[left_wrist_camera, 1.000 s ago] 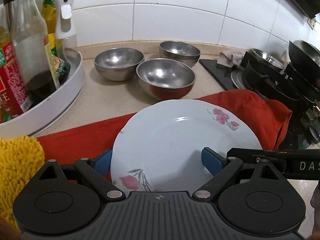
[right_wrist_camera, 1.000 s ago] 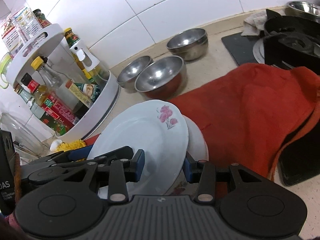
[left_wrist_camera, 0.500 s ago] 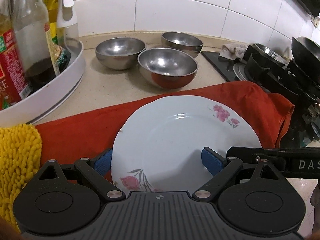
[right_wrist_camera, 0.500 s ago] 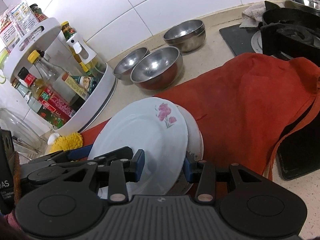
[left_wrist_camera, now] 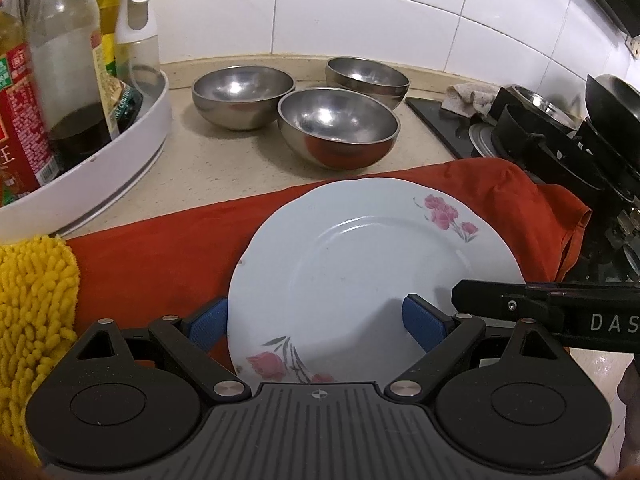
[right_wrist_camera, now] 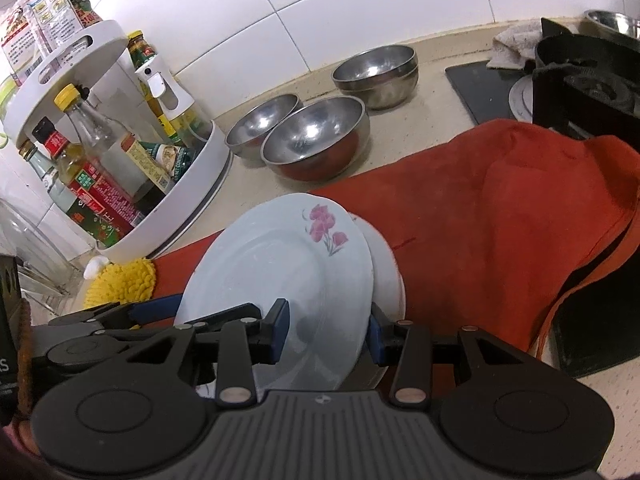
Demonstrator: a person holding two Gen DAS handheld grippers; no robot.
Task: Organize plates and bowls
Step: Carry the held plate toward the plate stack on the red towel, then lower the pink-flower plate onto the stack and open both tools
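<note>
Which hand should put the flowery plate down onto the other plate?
Probably the right. The right tongs sit on either side of the flowery plate rim, just above the lower plate. The left tongs are spread wide at its near edge.

Three steel bowls crowd the counter beyond the red cloth, with a bare strip of countertop between them and the white bottle rack at left. Black stove grates wall off the right side.

Pink-flowered white plate, red cloth
</note>
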